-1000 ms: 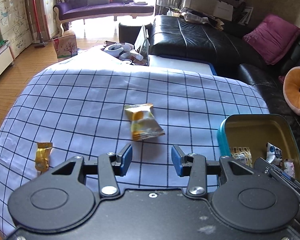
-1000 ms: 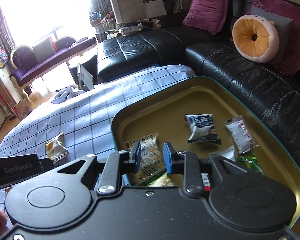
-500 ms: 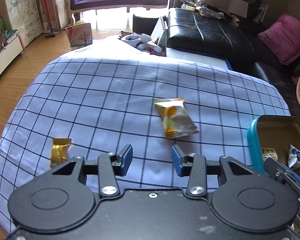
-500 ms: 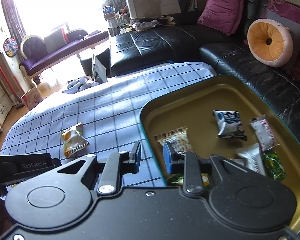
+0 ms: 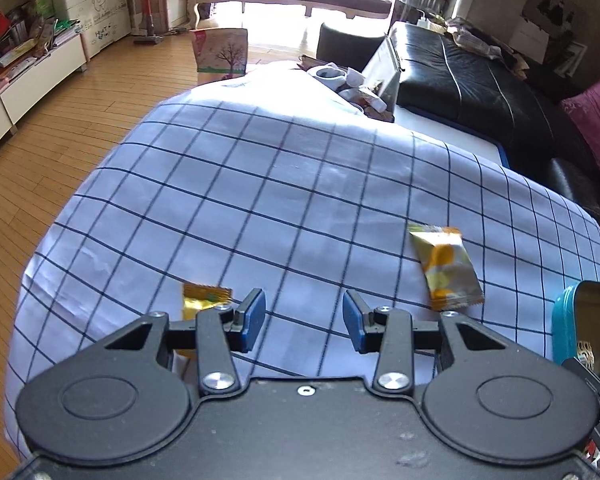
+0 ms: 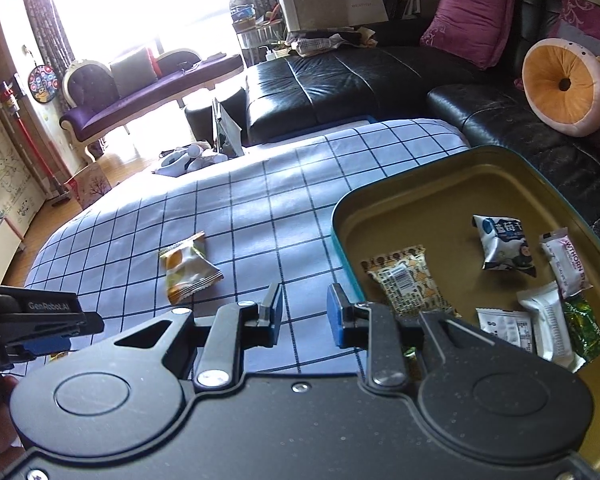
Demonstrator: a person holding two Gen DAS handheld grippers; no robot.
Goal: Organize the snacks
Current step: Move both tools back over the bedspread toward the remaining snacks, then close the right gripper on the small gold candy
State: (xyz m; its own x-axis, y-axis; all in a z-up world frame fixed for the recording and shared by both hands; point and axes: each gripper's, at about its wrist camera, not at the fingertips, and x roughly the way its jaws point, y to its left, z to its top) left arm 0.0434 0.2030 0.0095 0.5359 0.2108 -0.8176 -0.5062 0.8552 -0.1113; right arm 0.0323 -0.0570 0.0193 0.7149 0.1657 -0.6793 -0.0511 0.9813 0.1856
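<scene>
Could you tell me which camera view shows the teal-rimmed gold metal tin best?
The right wrist view: the teal-rimmed gold metal tin shows nearly whole, interior and snack packets visible. The left wrist view catches only a corner at its right edge.

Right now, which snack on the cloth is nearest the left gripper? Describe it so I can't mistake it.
Start at the blue checked cloth that covers the table, with the teal-rimmed tin at its right edge. Beside the left gripper, partly hidden behind its left finger, lies the small gold wrapper. It is plain shiny gold, unlike the bigger yellow-and-orange packet nearer the tin.
</scene>
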